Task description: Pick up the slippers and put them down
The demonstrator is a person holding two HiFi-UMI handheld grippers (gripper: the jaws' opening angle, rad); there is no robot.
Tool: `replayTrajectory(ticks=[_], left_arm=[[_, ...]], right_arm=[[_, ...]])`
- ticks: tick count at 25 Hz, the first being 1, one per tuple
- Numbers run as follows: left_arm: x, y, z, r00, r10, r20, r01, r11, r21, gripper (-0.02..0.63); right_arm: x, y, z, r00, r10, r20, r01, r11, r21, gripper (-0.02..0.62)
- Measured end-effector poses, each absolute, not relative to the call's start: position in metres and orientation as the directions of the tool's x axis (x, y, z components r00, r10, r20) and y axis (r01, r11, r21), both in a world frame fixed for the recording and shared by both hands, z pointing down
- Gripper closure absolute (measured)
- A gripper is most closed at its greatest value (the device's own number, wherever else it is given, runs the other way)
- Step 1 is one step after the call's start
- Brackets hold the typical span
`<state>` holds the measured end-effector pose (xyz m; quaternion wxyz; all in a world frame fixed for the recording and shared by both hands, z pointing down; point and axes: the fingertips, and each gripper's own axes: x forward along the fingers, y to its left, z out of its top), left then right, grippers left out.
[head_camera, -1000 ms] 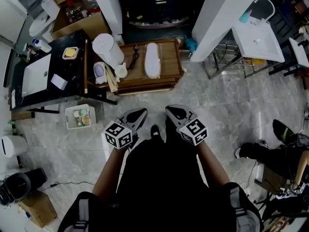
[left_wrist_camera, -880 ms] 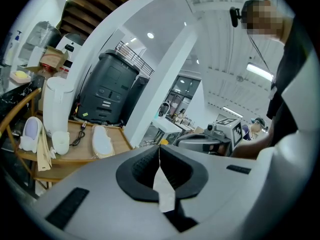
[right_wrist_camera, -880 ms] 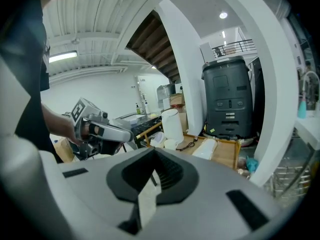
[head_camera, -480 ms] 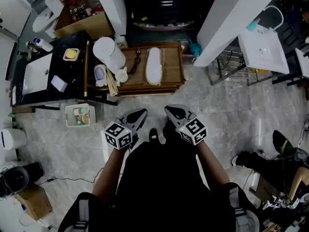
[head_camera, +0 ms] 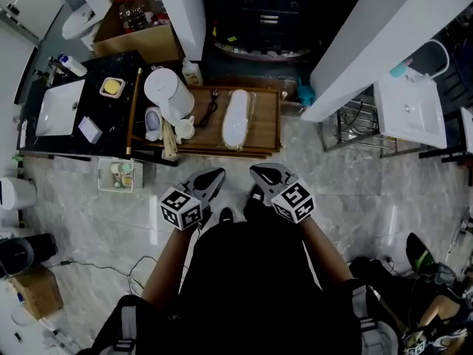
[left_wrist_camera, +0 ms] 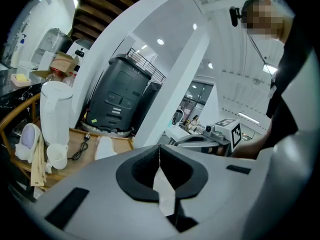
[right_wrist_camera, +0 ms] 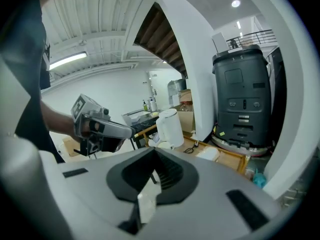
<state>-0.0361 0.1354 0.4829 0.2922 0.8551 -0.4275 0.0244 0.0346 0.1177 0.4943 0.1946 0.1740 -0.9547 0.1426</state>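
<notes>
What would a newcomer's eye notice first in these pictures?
The left gripper and the right gripper, each with a black-and-white marker cube, are held side by side at the centre of the head view, jaws shut and empty. Just beyond them, one white slipper lies on a low wooden table, with a tall white jug at its left end.

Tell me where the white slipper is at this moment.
In the head view the slipper lies on the wooden table, upper centre, right of the black cable.

no readable text, labels, brands or numbers anywhere
</notes>
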Motion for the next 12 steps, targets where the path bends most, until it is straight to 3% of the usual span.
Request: replayTrajectory(ticks=[12], left_arm=[[-0.028, 0.100, 0.487, 0.527, -0.793, 0.305, -0.803, -0.348, 0.483, 0.594]], right_arm=[[0.040, 0.084, 0.508, -0.889, -0.118, 0.442, -0.239, 0.943, -0.230, 0.588]])
